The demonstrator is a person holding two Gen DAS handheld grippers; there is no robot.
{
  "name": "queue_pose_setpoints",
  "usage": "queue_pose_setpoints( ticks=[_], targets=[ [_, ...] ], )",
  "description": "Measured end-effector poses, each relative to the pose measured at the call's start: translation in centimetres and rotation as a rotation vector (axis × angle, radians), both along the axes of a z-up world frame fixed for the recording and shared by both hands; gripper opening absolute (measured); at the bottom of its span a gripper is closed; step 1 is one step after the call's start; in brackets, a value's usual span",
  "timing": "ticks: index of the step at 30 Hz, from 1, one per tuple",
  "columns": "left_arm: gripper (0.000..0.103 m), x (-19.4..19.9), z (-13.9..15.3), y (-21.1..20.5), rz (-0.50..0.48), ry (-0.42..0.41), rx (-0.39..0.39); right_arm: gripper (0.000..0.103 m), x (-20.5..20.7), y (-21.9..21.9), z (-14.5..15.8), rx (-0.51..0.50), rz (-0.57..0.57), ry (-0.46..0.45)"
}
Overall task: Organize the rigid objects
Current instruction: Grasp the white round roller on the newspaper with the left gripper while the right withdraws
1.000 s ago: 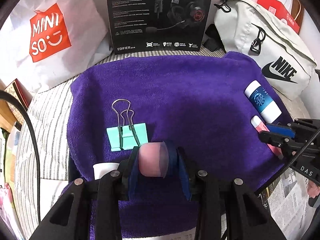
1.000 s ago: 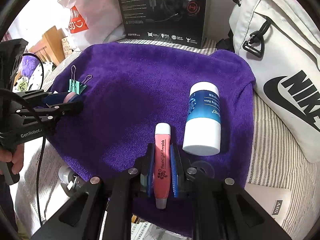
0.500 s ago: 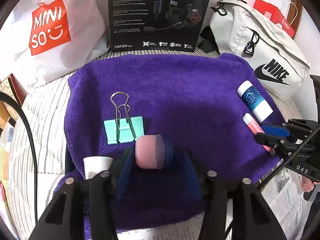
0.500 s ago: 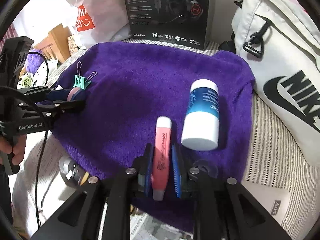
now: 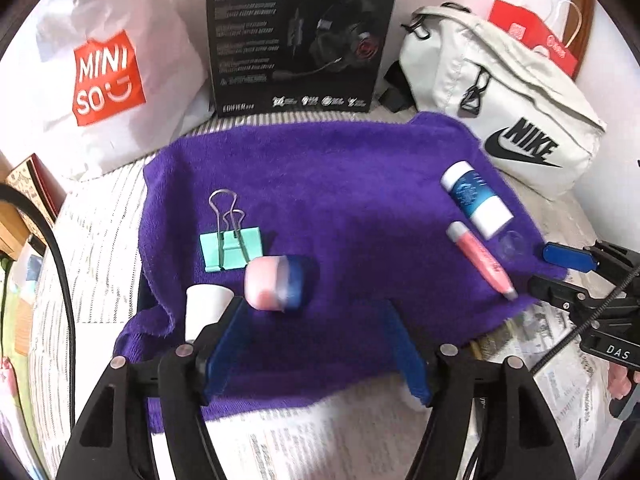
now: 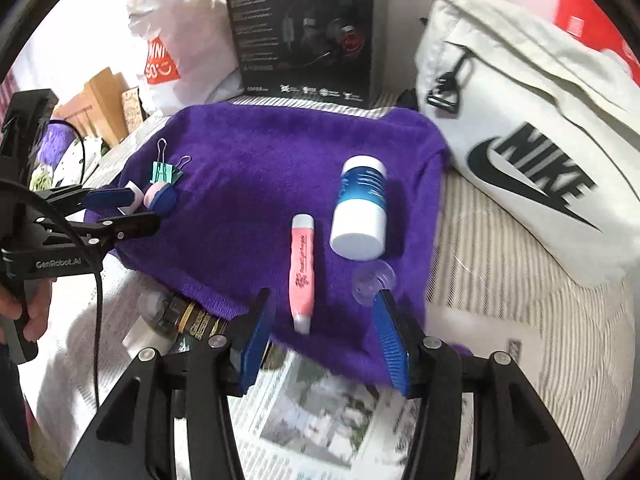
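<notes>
Both grippers have just let go: the left gripper (image 5: 312,312) jaws have opened off the pink-and-blue capsule (image 5: 278,284), beside the green binder clip (image 5: 230,248), and the right gripper (image 6: 324,324) off the pink tube (image 6: 303,276) (both apparently placed) on the purple towel (image 5: 340,184).

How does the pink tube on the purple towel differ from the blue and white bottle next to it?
The pink tube is slim and salmon pink with a white cap; the blue and white bottle is far fatter, with a blue label on a white body. The tube lies between the open jaws of the right gripper, untouched; the bottle lies beyond them. Both lie on their sides, roughly parallel, on the purple towel.
</notes>
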State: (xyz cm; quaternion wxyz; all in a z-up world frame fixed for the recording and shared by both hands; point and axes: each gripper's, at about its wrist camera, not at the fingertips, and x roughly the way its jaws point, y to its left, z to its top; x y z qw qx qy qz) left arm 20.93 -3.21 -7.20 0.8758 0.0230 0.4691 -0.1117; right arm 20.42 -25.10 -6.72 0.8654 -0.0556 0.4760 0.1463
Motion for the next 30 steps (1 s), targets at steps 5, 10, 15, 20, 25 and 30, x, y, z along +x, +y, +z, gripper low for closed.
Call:
queue_pose_setpoints(
  ticks=[5,10,15,20,25,30],
  targets=[
    [0.069,-2.4,1.5,-0.7,-0.01,-0.034,-0.003,0.051,-2.3,-0.8,1.1,0.014,-0.047,-0.012],
    [0.069,-4.9,1.6,-1.1,-0.017,-0.039,0.003,0.051,-5.0,-1.2,1.5,0.007,-0.075,-0.019],
    [0.069,-6.7,-0.2,-1.4,-0.021,-0.02,0.023,0.051,-7.8,-1.4,1.3,0.029,-0.086,-0.022],
    [0.069,-6.9,-2.1,-1.4,-0.012,-0.005,0.032,0.052,-9.7,-1.5,0.1,0.048,-0.094,-0.007],
    [0.068,-7.0,-2.9,-1.6,-0.023,-0.013,0.0,0.052,-10.8,-2.1,-1.2,0.075,-0.104,0.014],
    [0.068,-6.6,-2.8,-3.2,-0.064,-0.034,0.019,0.052,-11.0,-2.9,-2.0,0.093,-0.12,0.029]
  ],
)
